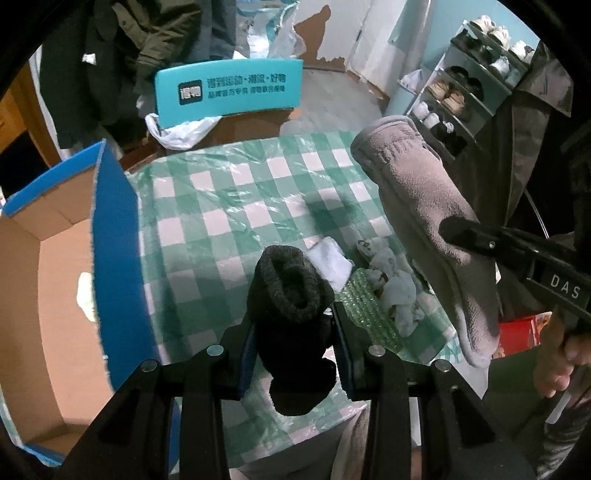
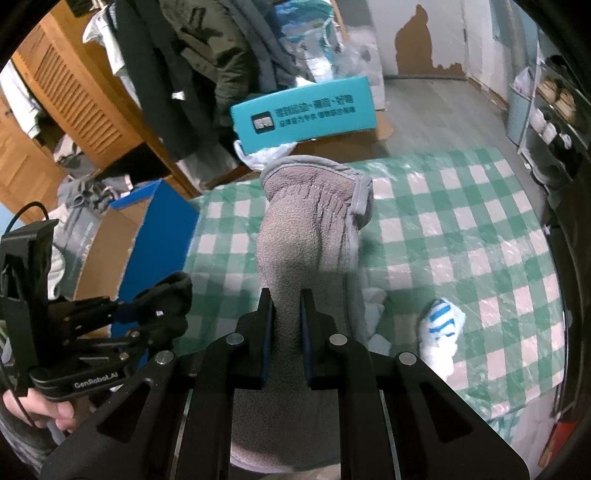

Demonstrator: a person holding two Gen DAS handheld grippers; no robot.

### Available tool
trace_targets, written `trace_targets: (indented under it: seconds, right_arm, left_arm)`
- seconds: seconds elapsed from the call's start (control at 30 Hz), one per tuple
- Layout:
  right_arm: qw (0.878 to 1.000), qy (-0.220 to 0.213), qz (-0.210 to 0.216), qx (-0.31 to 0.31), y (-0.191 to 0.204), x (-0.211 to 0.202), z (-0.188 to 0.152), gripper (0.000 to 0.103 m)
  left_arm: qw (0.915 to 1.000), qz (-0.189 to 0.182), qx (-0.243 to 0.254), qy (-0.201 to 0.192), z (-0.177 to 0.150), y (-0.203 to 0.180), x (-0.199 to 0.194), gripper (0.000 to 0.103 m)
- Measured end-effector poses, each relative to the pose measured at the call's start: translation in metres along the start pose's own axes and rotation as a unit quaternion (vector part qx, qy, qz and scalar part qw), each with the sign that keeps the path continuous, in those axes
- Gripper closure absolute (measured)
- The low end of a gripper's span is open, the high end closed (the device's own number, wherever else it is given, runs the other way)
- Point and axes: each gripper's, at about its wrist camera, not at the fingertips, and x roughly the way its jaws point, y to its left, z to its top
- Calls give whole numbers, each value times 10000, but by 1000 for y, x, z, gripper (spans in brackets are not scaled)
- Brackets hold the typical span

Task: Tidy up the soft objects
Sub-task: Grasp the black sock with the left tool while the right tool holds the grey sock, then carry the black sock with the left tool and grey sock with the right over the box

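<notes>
Shoe rack [image 1: 476, 74], wooden louvred door [image 2: 70, 85], peeling wall [image 2: 417, 33]

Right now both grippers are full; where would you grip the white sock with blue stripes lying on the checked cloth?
The blue-striped sock lies crumpled and apart from the other pieces on the checked cloth. Probably best to come straight down from above and pinch its raised, bunched middle, where the folds give the fingers something to close on.

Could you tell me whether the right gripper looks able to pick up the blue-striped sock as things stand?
Probably not yet: the right gripper is shut on the grey glove. The striped sock lies uncovered on the table, so the way is otherwise free.
</notes>
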Motion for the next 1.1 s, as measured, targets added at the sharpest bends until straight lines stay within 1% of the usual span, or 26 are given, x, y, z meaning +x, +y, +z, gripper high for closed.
trace_targets:
  seconds: [0.13, 0.6, 1.0, 1.1]
  right_arm:
    - [9999, -20, 103, -95, 14, -1, 3, 92]
    - [9985, 13, 319, -443, 66, 8, 14, 92]
    - [9961, 86, 458, -750, 116, 25, 25, 92]
    - [9954, 111, 502, -805, 130, 31, 27, 92]
  left_arm:
    - [9999, 93, -11, -78, -2, 7, -13, 66]
    - [9992, 205, -154, -303, -13, 38, -49, 66]
    - [9972, 269, -502, -483, -25, 79, -70, 66]
    - [9963, 336, -558, -555, -27, 88, -76, 66]
